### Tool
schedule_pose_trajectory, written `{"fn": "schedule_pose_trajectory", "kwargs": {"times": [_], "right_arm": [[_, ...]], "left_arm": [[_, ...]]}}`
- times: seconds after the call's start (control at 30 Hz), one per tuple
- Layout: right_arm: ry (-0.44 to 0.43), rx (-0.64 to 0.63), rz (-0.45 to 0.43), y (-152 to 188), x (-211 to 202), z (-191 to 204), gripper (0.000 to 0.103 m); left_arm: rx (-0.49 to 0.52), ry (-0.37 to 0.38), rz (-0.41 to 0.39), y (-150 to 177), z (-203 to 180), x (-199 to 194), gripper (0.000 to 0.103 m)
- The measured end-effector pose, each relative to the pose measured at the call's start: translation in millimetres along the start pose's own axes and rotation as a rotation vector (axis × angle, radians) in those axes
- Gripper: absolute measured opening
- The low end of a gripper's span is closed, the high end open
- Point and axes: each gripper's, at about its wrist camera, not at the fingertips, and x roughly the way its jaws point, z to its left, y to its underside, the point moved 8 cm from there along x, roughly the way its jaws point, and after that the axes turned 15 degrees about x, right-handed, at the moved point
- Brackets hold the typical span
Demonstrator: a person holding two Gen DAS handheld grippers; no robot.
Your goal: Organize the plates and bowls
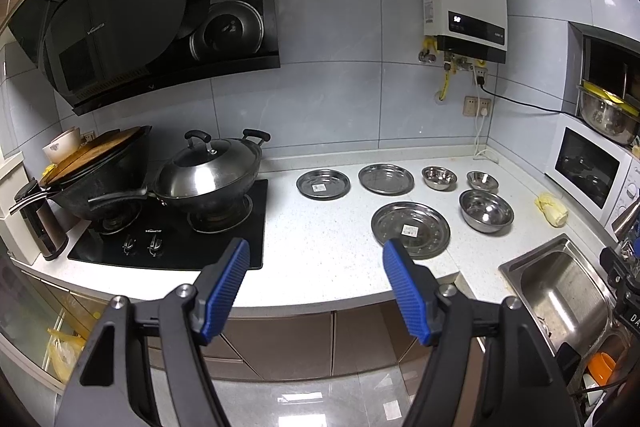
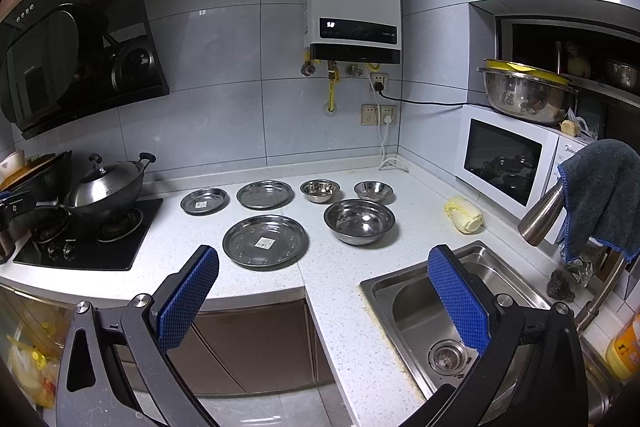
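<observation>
Both tools are hanging back off the front edge of the tabletop (image 2: 168, 239) here, nothing touched yet. The left hand-held gripper (image 1: 316, 251) has its jaws spread wide and holds nothing, and the right hand-held gripper (image 2: 323, 259) is just as wide and just as empty, set nearer the sink (image 2: 460, 303). Out on the speckled white surface the steel ware lies spread flat, each piece apart from the next, none stacked, which looks like a starting layout that leaves every rim free to be pinched. Nearest the edge sits the large plate (image 2: 265, 241), shallow, round, dotted with small holes and wearing a paper sticker at its centre. Behind it are the medium plate (image 2: 264, 193) and, to the left, the small plate (image 2: 204, 200), also stickered. To the right, the large bowl (image 2: 359, 221), deep and mirror-bright, with the two small bowls (image 2: 320, 190) (image 2: 373, 190) behind. Everything is thin polished metal, so I would expect slick, hard rims; the ribbed blue pads (image 1: 230, 283) should help grip. A pale yellowish lump (image 2: 464, 214) lies by the microwave (image 2: 506, 163), and the lidded wok (image 1: 208, 175) sits on the stove, well apart from the work. Sorting by size into nests looks the likely plan.
</observation>
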Motion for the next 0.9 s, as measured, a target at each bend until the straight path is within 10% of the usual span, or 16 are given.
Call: {"fn": "schedule_pose_trajectory", "kwargs": {"times": [0.9], "right_arm": [[-0.010,0.012,-0.051,-22.4,31.2,44.5,0.102]], "left_arm": [[-0.010,-0.010,-0.046,-22.1,17.2,25.2,0.068]]}}
